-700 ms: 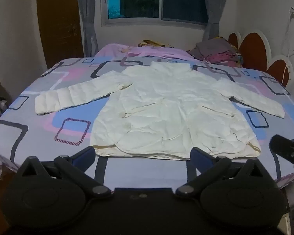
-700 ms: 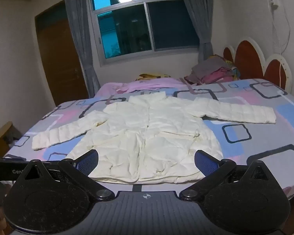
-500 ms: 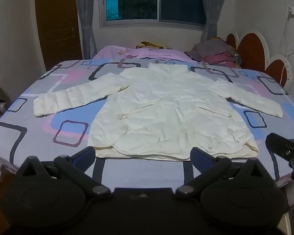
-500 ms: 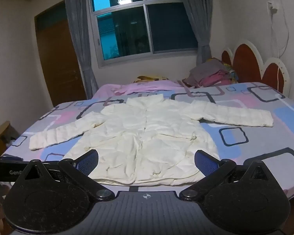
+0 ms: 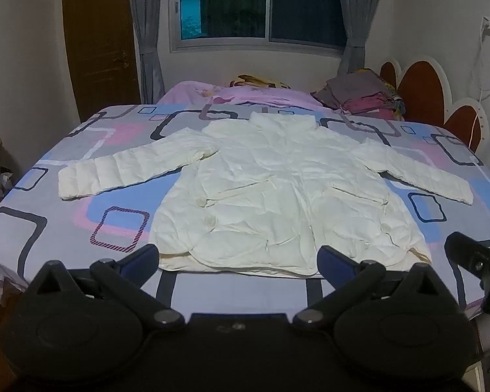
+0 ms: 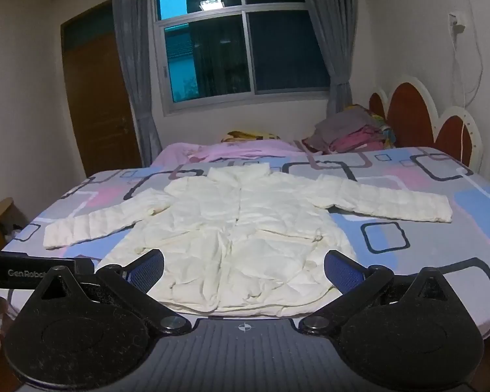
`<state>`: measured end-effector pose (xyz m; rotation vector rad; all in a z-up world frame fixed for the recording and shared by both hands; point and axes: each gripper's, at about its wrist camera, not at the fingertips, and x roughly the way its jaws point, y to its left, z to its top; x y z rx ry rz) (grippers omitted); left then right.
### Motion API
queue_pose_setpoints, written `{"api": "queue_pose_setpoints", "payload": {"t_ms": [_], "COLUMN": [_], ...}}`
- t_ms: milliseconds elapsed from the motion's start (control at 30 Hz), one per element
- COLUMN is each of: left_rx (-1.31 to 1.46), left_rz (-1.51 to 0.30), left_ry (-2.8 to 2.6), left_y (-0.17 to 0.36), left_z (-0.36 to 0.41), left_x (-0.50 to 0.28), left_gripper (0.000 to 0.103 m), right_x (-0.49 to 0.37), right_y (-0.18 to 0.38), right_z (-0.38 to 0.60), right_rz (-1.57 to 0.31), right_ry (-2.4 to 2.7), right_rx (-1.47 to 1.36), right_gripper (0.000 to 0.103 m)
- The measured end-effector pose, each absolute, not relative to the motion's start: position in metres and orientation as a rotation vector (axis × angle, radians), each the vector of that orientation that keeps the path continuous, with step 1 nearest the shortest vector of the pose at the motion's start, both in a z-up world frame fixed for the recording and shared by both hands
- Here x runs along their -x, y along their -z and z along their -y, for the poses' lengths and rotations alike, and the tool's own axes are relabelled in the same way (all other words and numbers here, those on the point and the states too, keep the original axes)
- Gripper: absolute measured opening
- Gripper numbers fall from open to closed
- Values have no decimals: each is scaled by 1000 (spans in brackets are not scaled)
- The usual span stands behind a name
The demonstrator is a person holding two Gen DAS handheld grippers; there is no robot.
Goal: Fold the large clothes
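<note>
The bed (image 5: 32, 228) leaves bare patterned sheet along its near edge and beside both sleeves. At the far side lie a pink quilt (image 5: 245, 96) and a pile of folded clothes (image 5: 359, 93), well apart from the white padded jacket (image 5: 277, 196), which lies flat mid-bed, sleeves spread. The left hand-held gripper (image 5: 238, 258) and right hand-held gripper (image 6: 243, 269) hover at the jacket's hem, jaws wide apart, gripping nothing.

- The jacket (image 5: 277, 196) hem's lower corners sit behind the left gripper's fingers (image 5: 140, 258).
- The right gripper (image 5: 480, 271) is cut off at the frame's edge.
</note>
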<state>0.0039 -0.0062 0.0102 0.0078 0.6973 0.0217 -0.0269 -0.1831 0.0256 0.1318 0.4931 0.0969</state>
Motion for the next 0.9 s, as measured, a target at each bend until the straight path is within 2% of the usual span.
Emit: {"api": "queue_pose_setpoints", "payload": {"t_ms": [900], "left_rx": [-12], "left_rz": [-700], "left_ry": [-14], "left_y": [-8], "left_z": [12], "left_x": [-5], "left_gripper": [103], "right_x": [25], "right_y": [-27], "right_z": [192], "right_rz": [-484], "right_ry": [-72], "right_rx": [-138], "right_gripper": [103]}}
